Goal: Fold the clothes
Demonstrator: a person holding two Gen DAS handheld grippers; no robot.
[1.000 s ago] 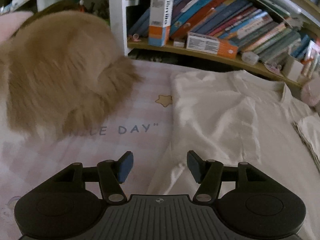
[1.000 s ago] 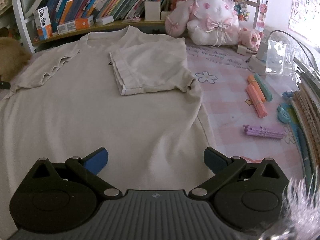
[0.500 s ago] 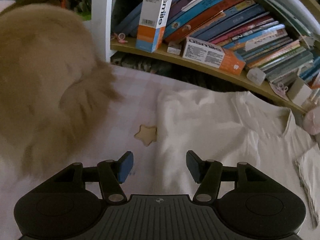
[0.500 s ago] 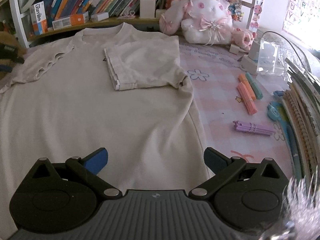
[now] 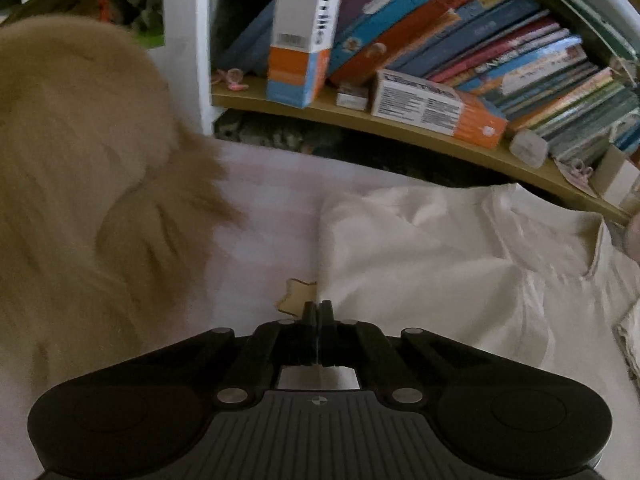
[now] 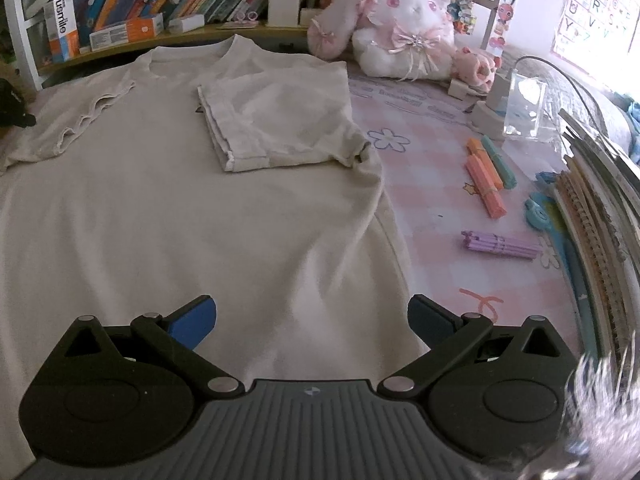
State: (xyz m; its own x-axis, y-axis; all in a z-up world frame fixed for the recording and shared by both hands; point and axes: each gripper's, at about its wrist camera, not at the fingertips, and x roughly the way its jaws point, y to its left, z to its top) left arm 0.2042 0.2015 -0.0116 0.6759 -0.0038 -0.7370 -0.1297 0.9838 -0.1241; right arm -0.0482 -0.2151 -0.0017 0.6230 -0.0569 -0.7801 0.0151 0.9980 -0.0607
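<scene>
A cream T-shirt [image 6: 160,220] lies flat on the pink checked cover, collar toward the bookshelf. Its right sleeve [image 6: 280,120] is folded in over the chest. The other sleeve [image 5: 420,260] lies spread out. My left gripper [image 5: 318,308] sits at that sleeve's outer edge, beside a star print; its jaws are closing to a full pinch, pads together on the hem. It shows as a dark shape [image 6: 14,112] in the right wrist view. My right gripper [image 6: 312,312] hovers wide open over the shirt's lower right part, with cloth below and nothing between its fingers.
A brown furry plush [image 5: 80,200] crowds the left of the sleeve. A low bookshelf [image 5: 400,128] with boxes and books runs along the back. A pink and white plush rabbit [image 6: 404,28], pens [image 6: 484,176], purple sticks [image 6: 500,244] and stacked notebooks [image 6: 600,220] lie to the right.
My left gripper has slid forward to the sleeve's edge and its jaws have gone from open to shut. The right gripper has stayed open and nearly still.
</scene>
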